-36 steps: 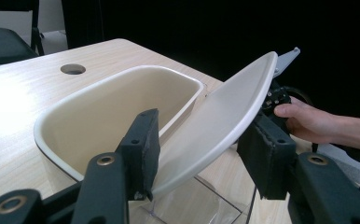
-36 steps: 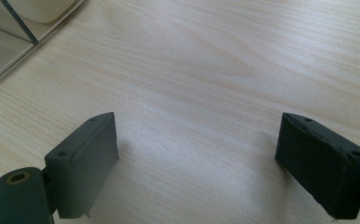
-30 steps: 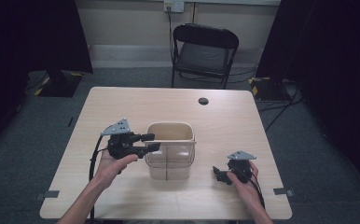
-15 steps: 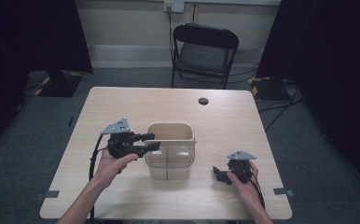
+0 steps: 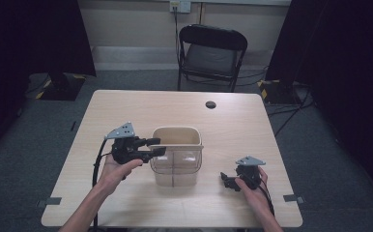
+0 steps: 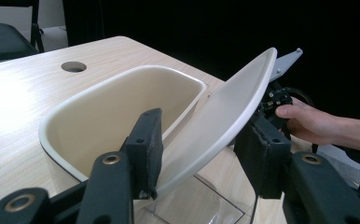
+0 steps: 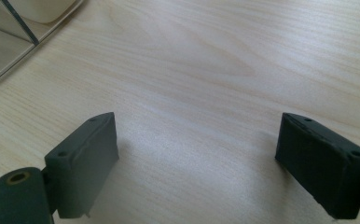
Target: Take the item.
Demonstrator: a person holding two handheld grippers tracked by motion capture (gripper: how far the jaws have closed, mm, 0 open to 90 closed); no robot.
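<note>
A clear plastic bin [image 5: 175, 166] with a cream rim stands at the middle of the table. Its cream swing lid [image 6: 225, 112] is tilted up, so the cream inside [image 6: 122, 107] lies bare. My left gripper [image 5: 156, 146] is at the bin's left rim. In the left gripper view the left gripper [image 6: 204, 149] is open, the lid passes between its jaws, and the lid's lower edge rests against the left pad [image 6: 145, 144]. My right gripper [image 5: 225, 181] lies low over the table to the right of the bin. In its own view the right gripper [image 7: 197, 158] stands open over bare wood.
A round cable hole [image 5: 210, 104] sits in the wooden table [image 5: 252, 125] behind the bin. A black folding chair [image 5: 211, 53] stands past the far edge. The bin's corner [image 7: 10, 28] lies up and to the left of the right jaws.
</note>
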